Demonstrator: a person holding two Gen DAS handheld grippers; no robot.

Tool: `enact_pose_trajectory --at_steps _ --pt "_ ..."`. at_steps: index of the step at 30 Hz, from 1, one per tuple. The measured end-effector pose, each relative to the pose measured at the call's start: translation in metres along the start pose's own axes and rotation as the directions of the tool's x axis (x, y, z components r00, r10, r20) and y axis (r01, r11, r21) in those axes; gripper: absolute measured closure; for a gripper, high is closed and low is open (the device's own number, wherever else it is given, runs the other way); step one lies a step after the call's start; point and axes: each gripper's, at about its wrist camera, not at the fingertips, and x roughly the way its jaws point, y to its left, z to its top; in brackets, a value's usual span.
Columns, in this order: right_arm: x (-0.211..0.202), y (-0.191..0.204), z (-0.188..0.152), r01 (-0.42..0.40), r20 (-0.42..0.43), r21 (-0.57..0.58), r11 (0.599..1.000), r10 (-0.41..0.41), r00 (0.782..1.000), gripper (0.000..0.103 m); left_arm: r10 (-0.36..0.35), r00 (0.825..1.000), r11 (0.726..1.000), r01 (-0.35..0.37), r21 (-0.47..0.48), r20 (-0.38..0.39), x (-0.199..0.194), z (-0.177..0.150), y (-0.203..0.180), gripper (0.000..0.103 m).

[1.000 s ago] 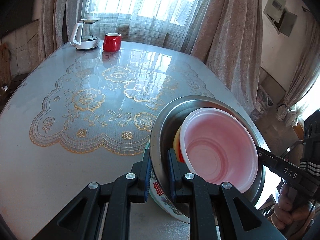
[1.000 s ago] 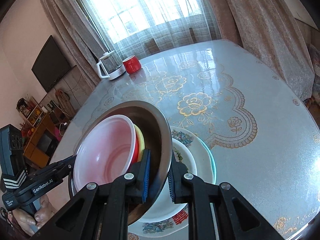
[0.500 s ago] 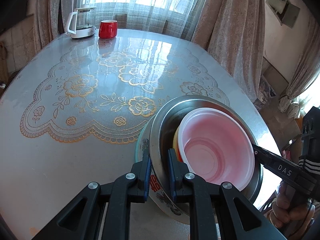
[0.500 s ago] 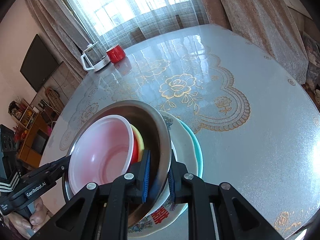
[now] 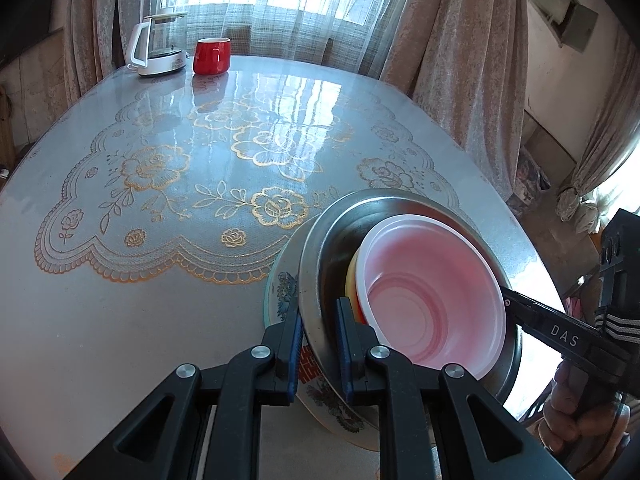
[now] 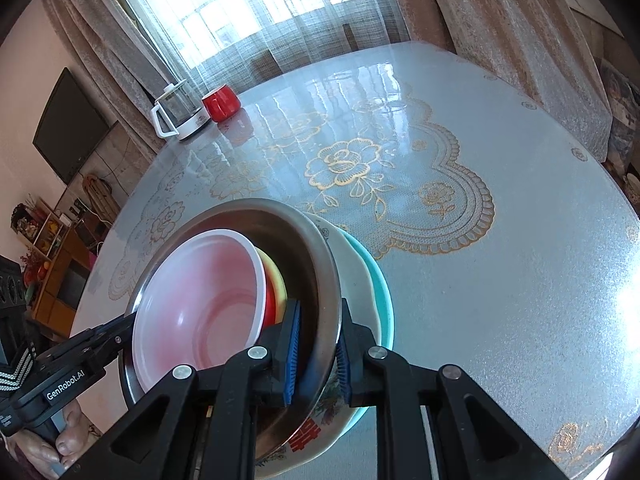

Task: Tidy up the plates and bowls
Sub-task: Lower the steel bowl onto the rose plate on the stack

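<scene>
Two grippers clamped on opposite edges of one steel bowl (image 5: pixel 332 256), seen from both wrist cameras. At far left of the right wrist view: person's hand (image 6: pixel 60 440) around a black handle. Next, left gripper (image 5: pixel 318 344), jaws drawn narrow, blue pads (image 5: pixel 297 344) pressed against the steel rim from outside and inside. Inside the steel bowl: translucent pink bowl (image 5: pixel 432 300), nested on a red bowl (image 6: pixel 271 304) and a yellow bowl (image 6: pixel 276 280), only slivers of the latter two visible. Beneath the steel bowl: white floral plate (image 5: pixel 332 404) with red lettering, stacked on a teal plate (image 6: pixel 380 292); contact between bowl base and plate hidden. Stack placed at the near edge of the round table (image 5: pixel 120 300), beside the gold floral lace pattern (image 5: pixel 168 184) under a glossy cover. Further right, right gripper (image 6: pixel 318 354), likewise narrow, pads (image 6: pixel 294 356) nipping the opposite rim of the same steel bowl. At the far edge of the table, well apart from the stack: glass kettle (image 5: pixel 160 46) with white handle, red mug (image 5: pixel 212 56) just beside it. Behind: sheer curtains (image 5: pixel 280 8) over a bright window.
</scene>
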Motion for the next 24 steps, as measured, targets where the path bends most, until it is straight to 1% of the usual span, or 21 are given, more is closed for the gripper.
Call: enact_pose_trajectory --at_steps 4,7,10,16,18,20,22,24 --pt "-0.002 -0.002 0.000 0.001 -0.003 0.010 1.000 -0.001 1.000 0.086 0.002 1.000 1.000 -0.002 0.001 0.007 0.000 -0.001 0.001 0.087" --pt "-0.006 -0.002 0.001 0.000 0.014 0.007 1.000 0.000 1.000 0.083 0.013 1.000 1.000 -0.013 0.012 0.014 -0.001 -0.001 -0.001 0.086" --pt "-0.011 -0.004 0.002 -0.009 0.025 0.014 1.000 0.008 1.000 0.081 0.009 1.000 1.000 -0.009 0.006 0.011 -0.002 -0.001 -0.001 0.086" --pt "-0.019 -0.006 0.001 -0.006 0.052 0.020 1.000 0.005 0.999 0.081 0.015 0.999 1.000 -0.015 0.001 0.031 -0.007 -0.002 0.000 0.086" --pt "-0.019 -0.005 -0.001 0.008 0.058 0.016 1.000 -0.009 0.998 0.087 0.024 0.999 1.000 -0.025 0.018 0.039 -0.007 -0.003 -0.001 0.086" --pt "-0.019 -0.003 -0.003 0.001 0.061 0.002 1.000 -0.001 0.998 0.092 0.041 0.998 0.999 -0.043 0.030 0.042 -0.006 -0.003 -0.002 0.086" --pt "-0.019 0.003 -0.003 0.028 0.076 -0.022 0.999 -0.026 0.997 0.092 0.050 0.998 0.998 -0.052 0.037 0.047 -0.007 -0.004 -0.004 0.086" --pt "-0.017 0.005 -0.003 0.040 0.078 -0.022 0.999 -0.039 0.996 0.092 0.051 0.997 0.998 -0.053 0.038 0.052 -0.007 -0.004 -0.004 0.086"
